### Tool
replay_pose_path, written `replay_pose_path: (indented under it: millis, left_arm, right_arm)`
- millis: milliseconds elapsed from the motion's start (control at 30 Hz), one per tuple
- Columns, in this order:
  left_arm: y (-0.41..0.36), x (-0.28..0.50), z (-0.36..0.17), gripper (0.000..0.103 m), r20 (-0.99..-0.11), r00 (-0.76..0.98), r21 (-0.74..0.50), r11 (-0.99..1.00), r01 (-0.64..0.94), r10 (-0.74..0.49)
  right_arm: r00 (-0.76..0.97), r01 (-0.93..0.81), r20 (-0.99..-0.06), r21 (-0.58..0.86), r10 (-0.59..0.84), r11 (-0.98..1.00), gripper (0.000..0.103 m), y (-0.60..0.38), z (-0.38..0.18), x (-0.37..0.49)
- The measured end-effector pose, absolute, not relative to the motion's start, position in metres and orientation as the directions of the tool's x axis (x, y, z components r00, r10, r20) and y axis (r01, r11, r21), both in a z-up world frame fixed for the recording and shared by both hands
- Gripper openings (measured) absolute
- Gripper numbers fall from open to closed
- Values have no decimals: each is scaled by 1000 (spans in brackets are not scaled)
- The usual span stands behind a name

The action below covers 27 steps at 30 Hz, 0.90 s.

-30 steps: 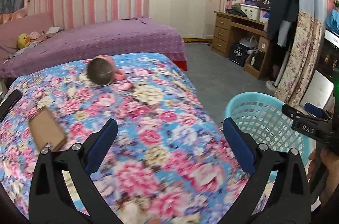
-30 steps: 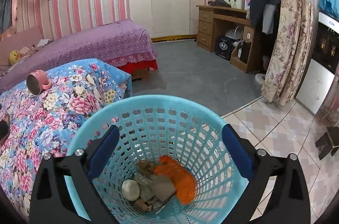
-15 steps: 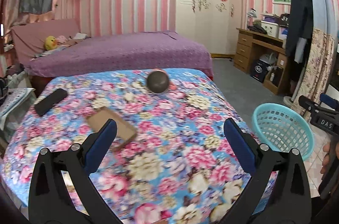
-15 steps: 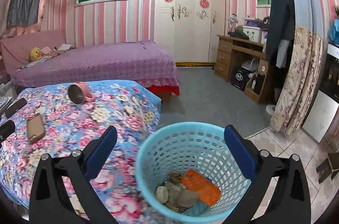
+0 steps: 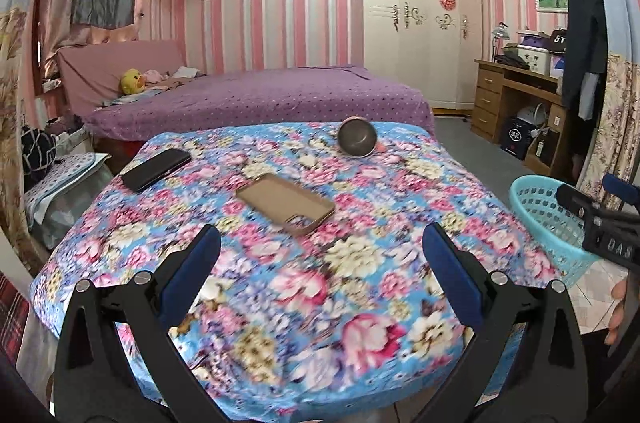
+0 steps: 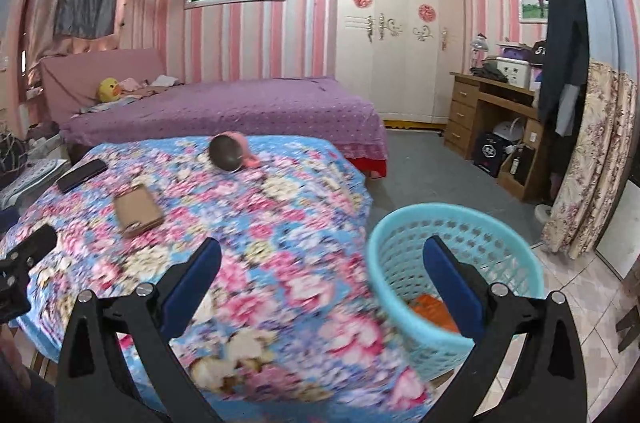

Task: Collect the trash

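A light blue plastic basket (image 6: 452, 259) stands on the floor right of the floral-covered table (image 6: 288, 255); an orange piece of trash (image 6: 430, 305) shows inside it. The basket also shows at the right edge of the left wrist view (image 5: 548, 219). My left gripper (image 5: 320, 263) is open and empty, held back above the table's near edge. My right gripper (image 6: 322, 271) is open and empty, over the table's right edge beside the basket. The right gripper's body shows in the left wrist view (image 5: 600, 227).
On the table lie a tan phone case (image 5: 286, 203), a black phone (image 5: 156, 169) and a tipped pink mug (image 5: 357, 137). A purple bed (image 5: 260, 99) stands behind. A wooden desk (image 5: 516, 95) and a floral curtain (image 6: 592, 159) are at the right.
Both grippers have pulled back and up from the basket and table. The right gripper no longer looks down into the basket. Both stay open and empty.
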<state>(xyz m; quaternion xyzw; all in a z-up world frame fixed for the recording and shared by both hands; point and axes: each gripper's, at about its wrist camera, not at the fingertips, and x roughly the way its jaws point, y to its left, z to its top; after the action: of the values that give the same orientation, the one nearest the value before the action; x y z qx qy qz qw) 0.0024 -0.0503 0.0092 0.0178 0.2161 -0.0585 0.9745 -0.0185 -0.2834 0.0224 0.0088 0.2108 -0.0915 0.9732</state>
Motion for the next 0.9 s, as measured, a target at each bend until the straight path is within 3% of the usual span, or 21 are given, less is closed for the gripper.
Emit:
replay_pose_path:
  millis: [400, 900]
  left_arm:
    - [-30, -6, 11, 98, -361, 930, 5, 997, 79, -71]
    - [-23, -4, 9, 98, -351, 934, 0, 997, 76, -71]
  right_arm:
    - [926, 153, -342, -57, -163, 987, 98, -253, 28, -28]
    - [937, 148, -309, -69, -162, 987, 98, -244, 26, -25]
